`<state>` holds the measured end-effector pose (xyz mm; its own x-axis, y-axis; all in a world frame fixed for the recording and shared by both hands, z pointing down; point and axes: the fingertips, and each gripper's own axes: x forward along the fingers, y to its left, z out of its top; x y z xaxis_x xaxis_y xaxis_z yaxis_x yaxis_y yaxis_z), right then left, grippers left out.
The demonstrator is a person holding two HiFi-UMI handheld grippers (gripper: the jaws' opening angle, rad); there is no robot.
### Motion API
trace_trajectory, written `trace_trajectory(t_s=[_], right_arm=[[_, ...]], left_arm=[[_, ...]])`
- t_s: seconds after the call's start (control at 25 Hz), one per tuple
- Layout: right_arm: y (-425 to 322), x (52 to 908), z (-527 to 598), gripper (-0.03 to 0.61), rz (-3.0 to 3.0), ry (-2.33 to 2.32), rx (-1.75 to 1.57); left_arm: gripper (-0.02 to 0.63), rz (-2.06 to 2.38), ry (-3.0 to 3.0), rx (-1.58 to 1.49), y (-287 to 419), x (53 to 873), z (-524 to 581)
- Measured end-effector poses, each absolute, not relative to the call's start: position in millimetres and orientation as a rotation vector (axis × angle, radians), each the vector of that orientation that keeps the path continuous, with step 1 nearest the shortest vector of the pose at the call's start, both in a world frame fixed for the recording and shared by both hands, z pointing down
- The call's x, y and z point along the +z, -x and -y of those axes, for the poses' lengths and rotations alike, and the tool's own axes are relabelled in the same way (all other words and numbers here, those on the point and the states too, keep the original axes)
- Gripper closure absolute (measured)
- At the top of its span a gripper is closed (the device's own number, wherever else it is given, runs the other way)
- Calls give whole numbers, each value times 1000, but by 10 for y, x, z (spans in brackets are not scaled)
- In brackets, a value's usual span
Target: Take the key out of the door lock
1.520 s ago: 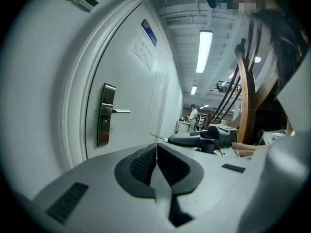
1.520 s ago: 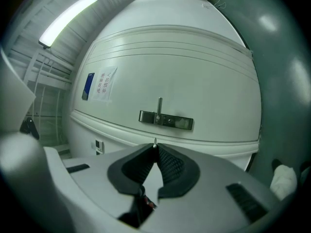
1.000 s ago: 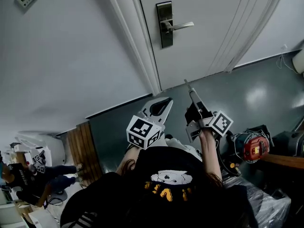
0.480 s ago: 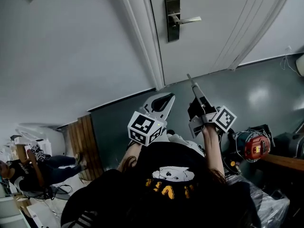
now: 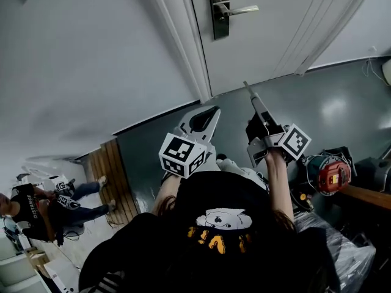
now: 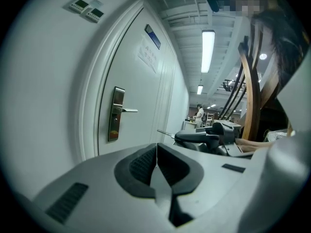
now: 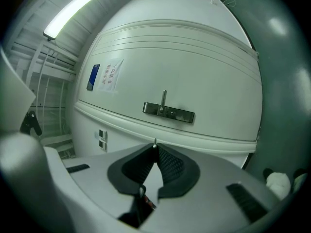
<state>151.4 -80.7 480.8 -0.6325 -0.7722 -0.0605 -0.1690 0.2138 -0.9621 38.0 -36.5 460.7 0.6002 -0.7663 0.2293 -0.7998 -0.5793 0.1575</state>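
One key: a thin metal blade, the key (image 6: 166, 132) by my reading, pokes forward past the tips of the right gripper (image 7: 155, 152). It is out of the lock and well apart from the door (image 5: 275, 35).
Handling: likely light, stiff and smooth, so it can swivel or slip between the pads rather than bend. It is not fragile, but it is easy to drop.
Where to hold: on the flat, wider head end, with the pads across its faces and the blade in line with the jaws, which is roughly how it sits now.
Right gripper: jaws pressed together on the key, with only the blade's end showing beyond them. A small dark and red bit sits low behind the pads, and I cannot tell what it is.
Left gripper (image 6: 156, 152): jaws closed pad to pad with nothing between them, held beside the right one.
Lock plate (image 5: 219, 8): a dark metal plate on the door with the lever handle (image 5: 239, 9) level. No key shows in it, as far as can be made out.
Risk: the key could twist in the grip if it is bumped.
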Motion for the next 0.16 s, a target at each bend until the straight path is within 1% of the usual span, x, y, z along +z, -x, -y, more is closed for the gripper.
trace_trajectory(t_s=[0.16], right_arm=[[-1514, 4846, 856, 558, -1973, 900, -1429]], left_arm=[[604, 1296, -2574, 194, -299, 4645, 448]])
